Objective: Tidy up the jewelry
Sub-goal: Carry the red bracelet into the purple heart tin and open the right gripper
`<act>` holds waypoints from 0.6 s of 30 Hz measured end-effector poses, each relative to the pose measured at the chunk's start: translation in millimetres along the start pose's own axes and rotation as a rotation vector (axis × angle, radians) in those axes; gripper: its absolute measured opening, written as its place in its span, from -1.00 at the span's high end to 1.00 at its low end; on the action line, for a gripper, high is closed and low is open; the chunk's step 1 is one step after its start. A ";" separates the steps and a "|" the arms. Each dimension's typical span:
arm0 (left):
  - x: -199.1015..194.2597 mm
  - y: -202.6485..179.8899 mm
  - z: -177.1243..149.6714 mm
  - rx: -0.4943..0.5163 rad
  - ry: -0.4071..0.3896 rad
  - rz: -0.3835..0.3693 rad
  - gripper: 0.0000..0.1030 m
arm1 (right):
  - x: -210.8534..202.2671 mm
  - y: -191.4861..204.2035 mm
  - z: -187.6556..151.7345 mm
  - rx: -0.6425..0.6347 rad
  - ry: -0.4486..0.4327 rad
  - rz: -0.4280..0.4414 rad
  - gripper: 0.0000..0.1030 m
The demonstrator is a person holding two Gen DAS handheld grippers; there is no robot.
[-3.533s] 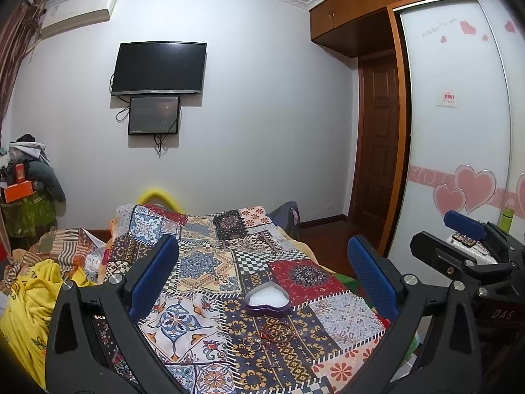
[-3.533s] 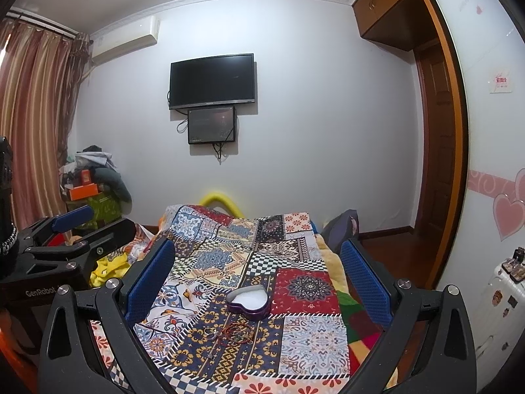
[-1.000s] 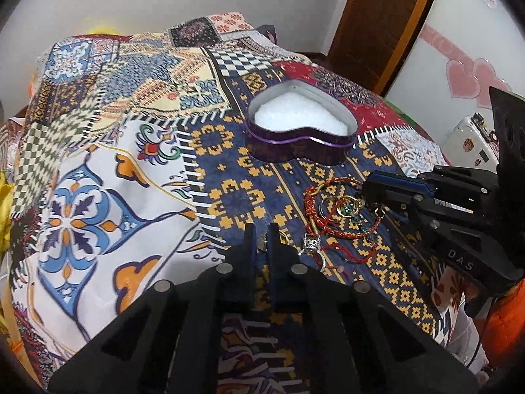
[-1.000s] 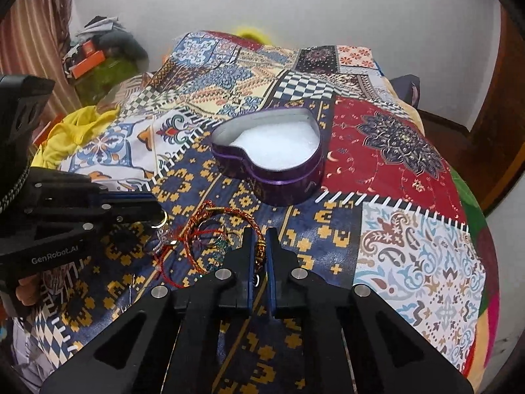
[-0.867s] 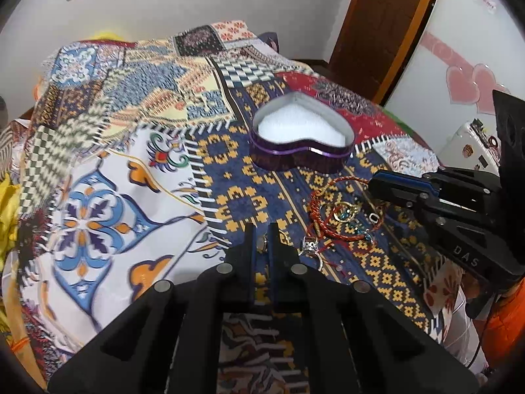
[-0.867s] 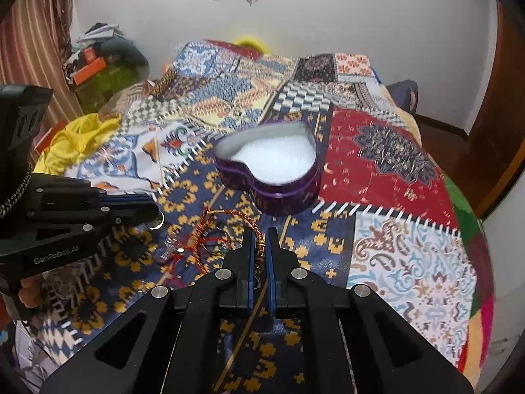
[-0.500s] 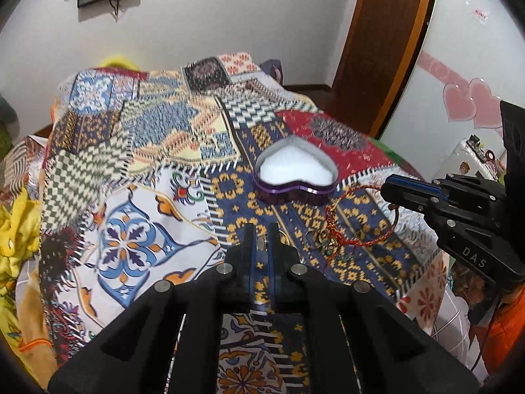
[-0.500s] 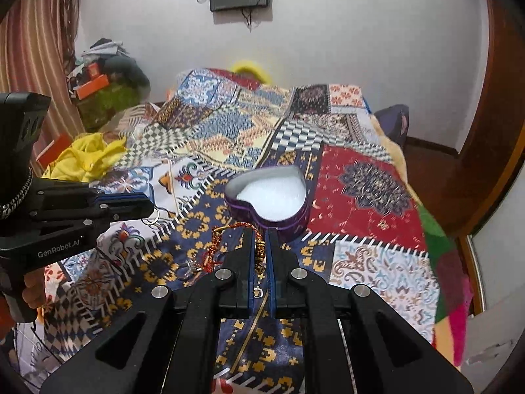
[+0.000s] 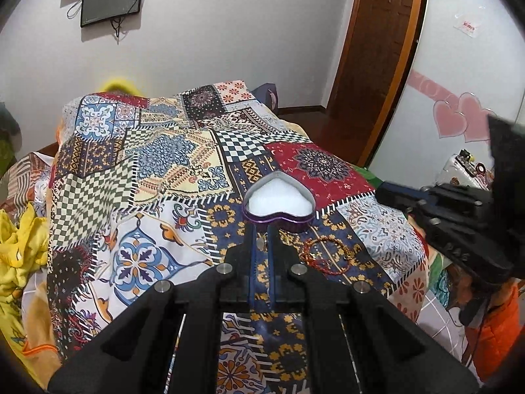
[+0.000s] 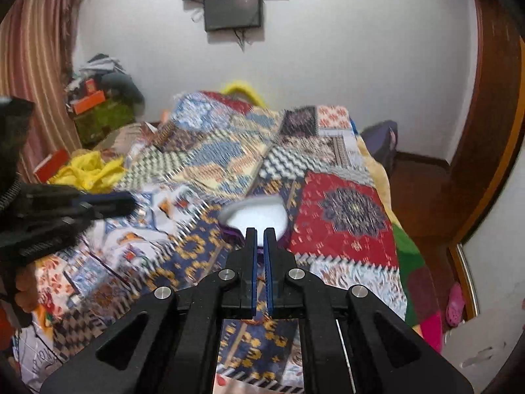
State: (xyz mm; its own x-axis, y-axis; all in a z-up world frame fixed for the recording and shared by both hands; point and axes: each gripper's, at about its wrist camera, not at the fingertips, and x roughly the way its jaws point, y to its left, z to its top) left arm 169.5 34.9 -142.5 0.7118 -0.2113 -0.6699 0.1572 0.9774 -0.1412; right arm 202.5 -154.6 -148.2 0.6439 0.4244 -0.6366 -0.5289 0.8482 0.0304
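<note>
A purple heart-shaped box [image 9: 279,205] with a white lining stands open on the patchwork bedspread [image 9: 157,177]; it is blurred in the right wrist view [image 10: 256,218]. A red beaded bracelet [image 9: 323,256] and small rings lie on the cloth just in front of the box. My left gripper [image 9: 261,229] is shut, raised above the bed, with a small ring-like piece between its fingertips. My right gripper [image 10: 260,231] is shut with nothing seen between its fingers, lifted over the box. It also shows in the left wrist view [image 9: 393,193].
The bed fills the middle of the room. Yellow cloth [image 9: 16,246] and clutter [image 10: 98,111] lie at the left. A wooden door [image 9: 367,65] and a wardrobe with pink hearts [image 9: 459,121] stand at the right. Screens [image 10: 233,6] hang on the far wall.
Both grippers have risen well above the bed. The red bracelet, hanging from my right gripper half a second ago, now lies on the cloth before the box. The right view is motion-blurred.
</note>
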 end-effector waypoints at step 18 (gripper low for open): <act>32.6 4.8 -19.8 -0.023 0.088 -0.015 0.91 | 75.7 -3.9 -57.5 -0.078 0.217 -0.031 0.78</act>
State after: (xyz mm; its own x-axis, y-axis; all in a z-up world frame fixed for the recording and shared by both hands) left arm 179.8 32.8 -179.5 0.6462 -0.2258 -0.7290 0.1513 0.9742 -0.1676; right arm 221.5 -144.0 -240.9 0.5306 0.3132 -0.7876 -0.5574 0.8289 -0.0458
